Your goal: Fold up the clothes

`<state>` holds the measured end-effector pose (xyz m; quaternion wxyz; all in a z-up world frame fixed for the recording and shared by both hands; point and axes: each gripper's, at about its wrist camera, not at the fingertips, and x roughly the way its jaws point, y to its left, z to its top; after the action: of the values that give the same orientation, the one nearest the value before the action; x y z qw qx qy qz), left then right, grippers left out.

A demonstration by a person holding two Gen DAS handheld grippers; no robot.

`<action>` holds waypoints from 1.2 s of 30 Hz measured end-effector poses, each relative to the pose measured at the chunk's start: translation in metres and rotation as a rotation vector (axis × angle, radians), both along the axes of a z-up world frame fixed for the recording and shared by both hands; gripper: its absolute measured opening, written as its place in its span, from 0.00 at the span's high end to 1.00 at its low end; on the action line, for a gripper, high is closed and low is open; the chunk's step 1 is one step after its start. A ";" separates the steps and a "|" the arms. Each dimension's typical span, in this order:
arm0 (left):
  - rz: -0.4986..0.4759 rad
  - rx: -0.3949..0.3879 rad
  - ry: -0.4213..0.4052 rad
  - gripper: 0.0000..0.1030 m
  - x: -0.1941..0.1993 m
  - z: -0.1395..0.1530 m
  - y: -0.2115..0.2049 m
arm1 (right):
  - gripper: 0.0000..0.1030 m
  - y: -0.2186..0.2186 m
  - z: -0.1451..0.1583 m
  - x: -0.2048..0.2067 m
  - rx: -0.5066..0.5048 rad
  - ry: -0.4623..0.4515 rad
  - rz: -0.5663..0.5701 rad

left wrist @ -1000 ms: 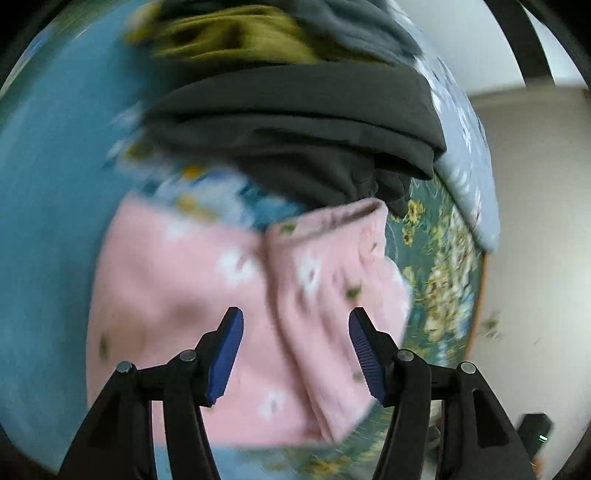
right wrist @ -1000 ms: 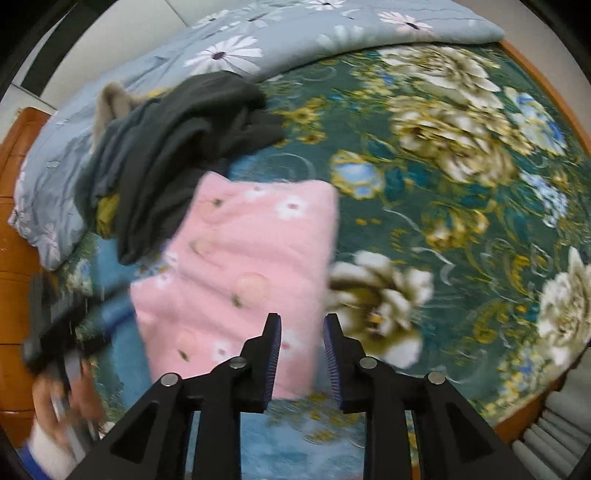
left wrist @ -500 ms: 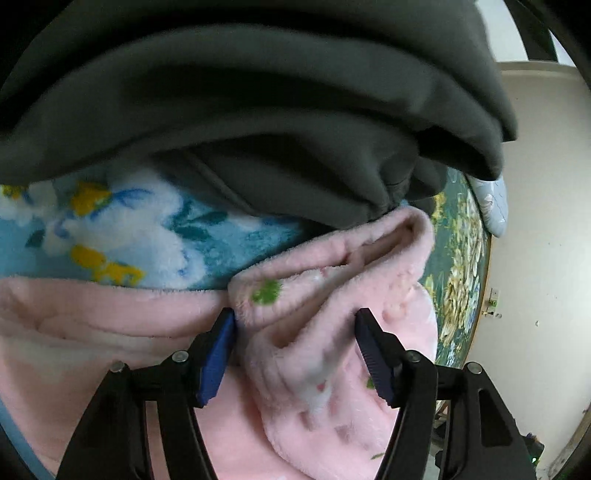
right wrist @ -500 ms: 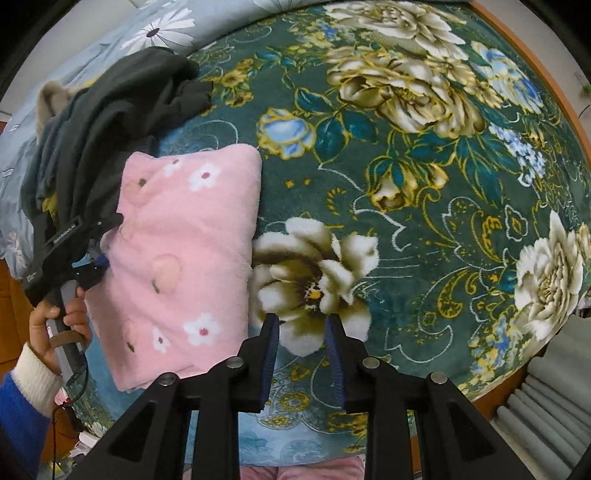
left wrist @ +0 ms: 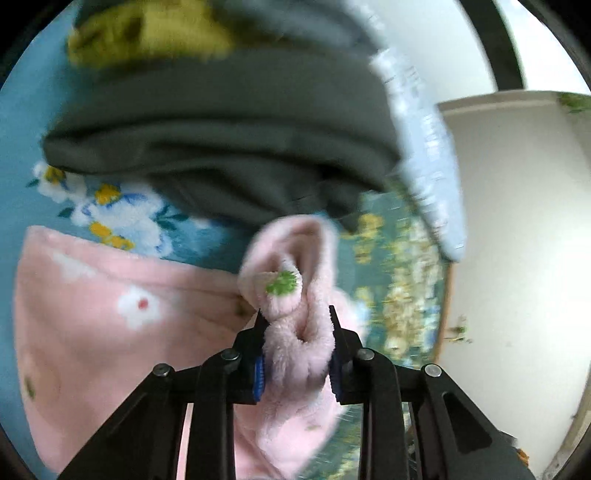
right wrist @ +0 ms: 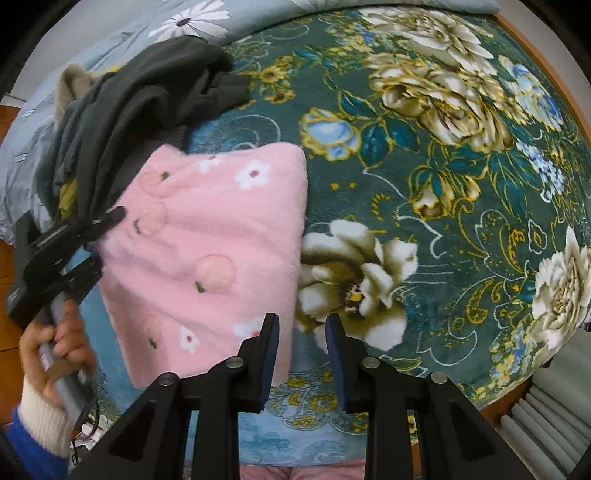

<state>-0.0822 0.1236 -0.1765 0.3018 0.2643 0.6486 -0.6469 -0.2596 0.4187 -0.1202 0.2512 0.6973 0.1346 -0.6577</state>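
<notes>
Lying as a neat rectangle on the floral bedspread (right wrist: 443,155), the pink fleece garment (right wrist: 218,258) looks already doubled over at least once — its right edge is straight and thick, with layers stacked. Whether this is a fold half made or a finished bundle being taken up to move, the views do not settle. It reads as soft, plush and light: thick pile, no stiffness, so it will sag and bunch wherever it is unsupported, and a pinch on only the top layer would peel the stack apart. The pile should give good friction, so slipping seems a small worry; losing the shape is the bigger one. The left gripper (left wrist: 295,325) has its jaws clenched on a bunched roll of the fleece at the far left corner, several layers gathered between them. That hold takes the thickness, which is sound, though a single corner grip would let the rest droop. The right gripper (right wrist: 301,325) hovers over the near right edge, jaws apart with a narrow gap and nothing in them — a matching grip through all layers there would keep the bundle square. Behind the pink piece sits a heap of dark clothes (right wrist: 140,99), touching its far left corner, and beyond that a pale daisy-print quilt (right wrist: 155,29).
</notes>
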 end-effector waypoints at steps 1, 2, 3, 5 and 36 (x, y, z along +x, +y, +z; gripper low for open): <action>0.008 -0.024 0.025 0.74 0.008 0.017 0.004 | 0.72 -0.001 0.001 0.001 -0.007 0.001 -0.002; 0.015 -0.048 0.050 0.74 0.016 0.033 0.009 | 0.72 -0.002 0.003 0.003 -0.015 0.002 -0.003; 0.024 -0.070 0.063 0.74 0.028 0.047 0.018 | 0.72 -0.003 0.004 0.005 -0.023 0.002 -0.003; 0.043 -0.088 0.061 0.73 0.048 0.057 0.031 | 0.72 -0.005 0.005 0.011 -0.039 0.001 0.002; 0.187 0.046 -0.192 0.59 0.183 0.000 0.074 | 0.72 -0.062 -0.025 0.084 -0.039 -0.080 0.184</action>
<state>0.1009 0.1971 -0.1766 0.4151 0.2702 0.6533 -0.5726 -0.1758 0.3570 -0.1452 0.3291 0.7029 0.1752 -0.6058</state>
